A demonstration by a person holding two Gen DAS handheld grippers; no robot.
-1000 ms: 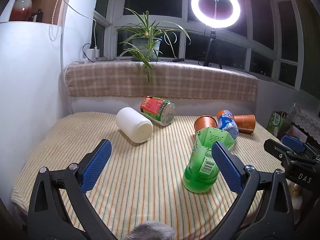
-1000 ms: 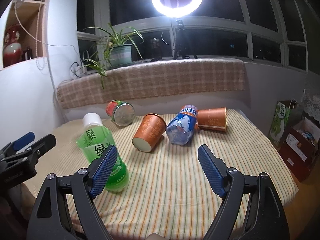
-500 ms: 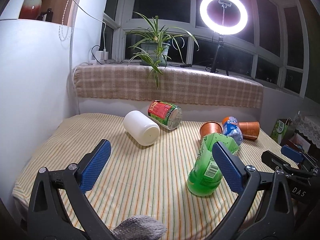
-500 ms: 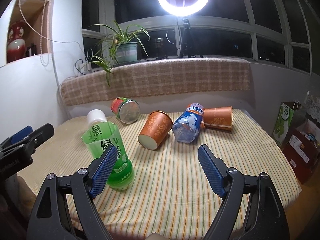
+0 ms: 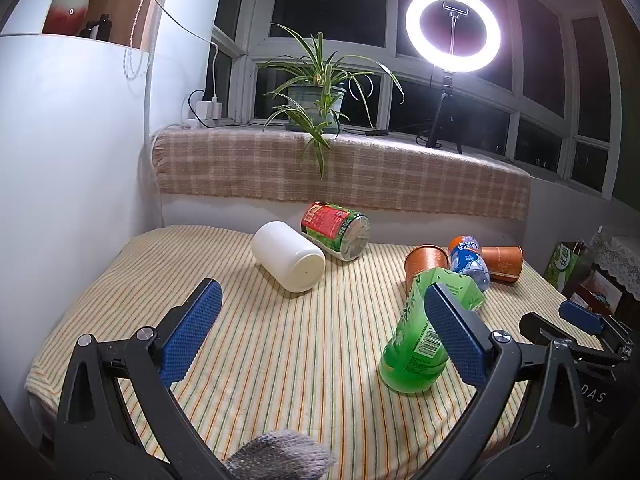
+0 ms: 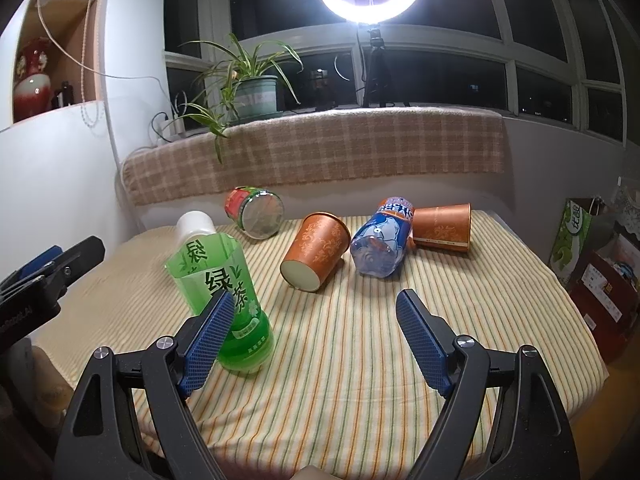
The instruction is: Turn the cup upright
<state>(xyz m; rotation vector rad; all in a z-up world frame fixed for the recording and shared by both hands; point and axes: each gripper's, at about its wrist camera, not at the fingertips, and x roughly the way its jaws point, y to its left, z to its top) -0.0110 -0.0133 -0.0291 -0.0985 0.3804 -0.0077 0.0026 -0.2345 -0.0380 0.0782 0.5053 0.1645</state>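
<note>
Several cups lie on their sides on the striped tablecloth [image 6: 360, 360]. In the right wrist view there are an orange paper cup [image 6: 316, 250] with its base toward me, a second orange cup [image 6: 442, 226] behind a blue cut bottle cup [image 6: 382, 240], and a red-green cup [image 6: 256, 212]. A green cut bottle cup [image 6: 226, 296] stands upright just past my right gripper's left finger. A white cup [image 5: 288, 256] lies in the left wrist view. My left gripper [image 5: 322, 326] and right gripper [image 6: 316, 336] are both open, empty and short of the cups.
A checked cloth covers the ledge [image 5: 340, 172] behind the table, with a potted plant [image 5: 316, 96] and a ring light [image 5: 452, 32]. A white wall [image 5: 60, 160] stands at the left. Bags and boxes [image 6: 600, 280] sit on the floor at the right.
Both grippers have drawn back and tilted up a little, so the cups sit lower in the views. The cups have not moved. Both grippers stay open.
</note>
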